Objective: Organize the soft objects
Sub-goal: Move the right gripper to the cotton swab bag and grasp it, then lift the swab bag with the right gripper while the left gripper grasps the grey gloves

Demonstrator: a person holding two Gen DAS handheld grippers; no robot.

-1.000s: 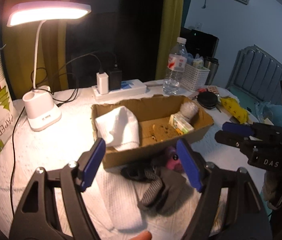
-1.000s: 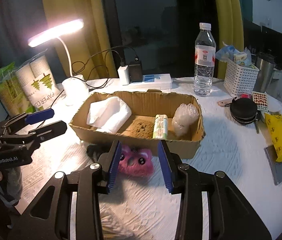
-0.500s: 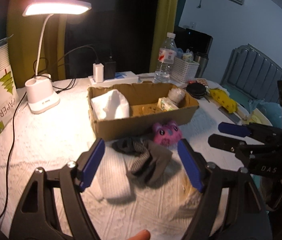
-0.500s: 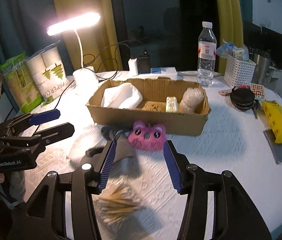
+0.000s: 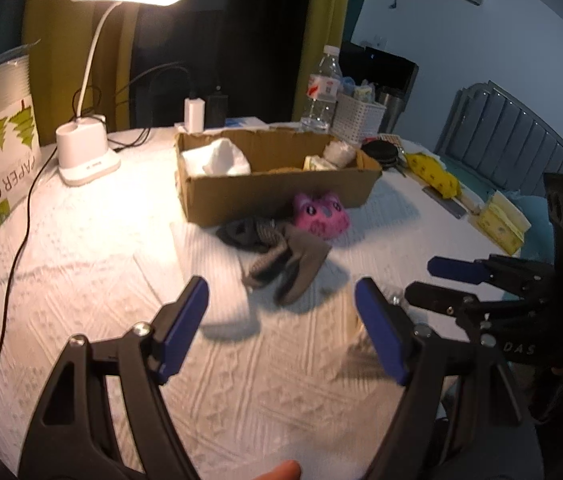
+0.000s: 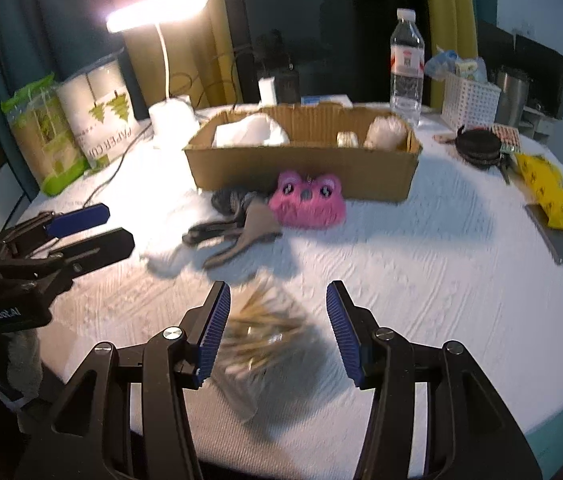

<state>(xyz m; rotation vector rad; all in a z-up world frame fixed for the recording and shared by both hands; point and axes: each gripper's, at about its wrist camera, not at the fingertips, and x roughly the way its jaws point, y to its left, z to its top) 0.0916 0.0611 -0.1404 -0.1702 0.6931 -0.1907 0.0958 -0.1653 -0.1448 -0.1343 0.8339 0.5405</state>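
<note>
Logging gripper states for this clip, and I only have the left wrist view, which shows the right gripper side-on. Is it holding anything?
Observer: No. The right wrist view shows the right gripper open, gripping nothing.
Operator: What is near its fingers?
Observer: A clear bag of wooden sticks lies on the white tablecloth, seen in the gap between the fingers. It is blurred, and I cannot tell whether they touch it.
</note>
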